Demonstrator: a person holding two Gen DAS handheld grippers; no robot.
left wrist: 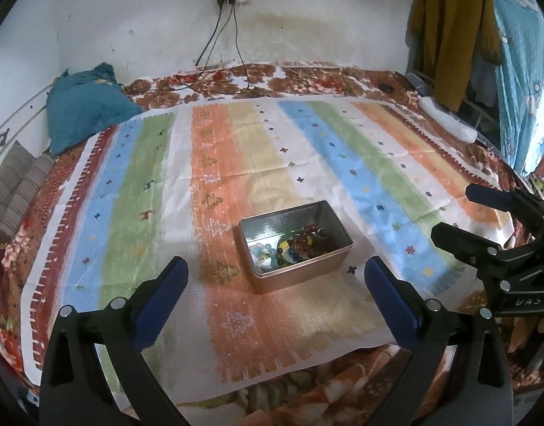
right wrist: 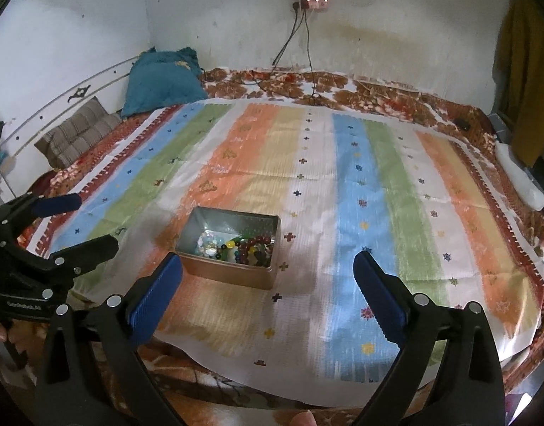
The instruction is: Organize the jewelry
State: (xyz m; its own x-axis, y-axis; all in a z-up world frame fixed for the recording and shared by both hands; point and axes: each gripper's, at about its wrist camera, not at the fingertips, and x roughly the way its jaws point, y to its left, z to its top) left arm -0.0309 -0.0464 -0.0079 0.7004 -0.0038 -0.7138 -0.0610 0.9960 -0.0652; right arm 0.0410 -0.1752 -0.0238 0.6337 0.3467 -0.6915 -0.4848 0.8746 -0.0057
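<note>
An open metal tin (left wrist: 268, 278) stands on the striped cloth (left wrist: 215, 163) on a bed. It holds bead bracelets and other jewelry (left wrist: 297, 245), dark red, green, yellow and pale blue. My left gripper (left wrist: 277, 269) is open and empty, held above and in front of the tin. My right gripper (right wrist: 268, 266) is open and empty, to the right of the tin (right wrist: 229, 271), whose jewelry (right wrist: 243, 246) shows inside. Each gripper shows in the other's view: the right one (left wrist: 453, 209) at the right edge, the left one (right wrist: 91, 220) at the left edge.
A teal pillow (left wrist: 83, 106) and a striped brown cushion (left wrist: 16, 191) lie at the bed's far left. Cables (left wrist: 233, 39) hang from a wall socket onto the bed. A white object (left wrist: 449, 120) lies at the right edge. Clothes (left wrist: 453, 32) hang at right.
</note>
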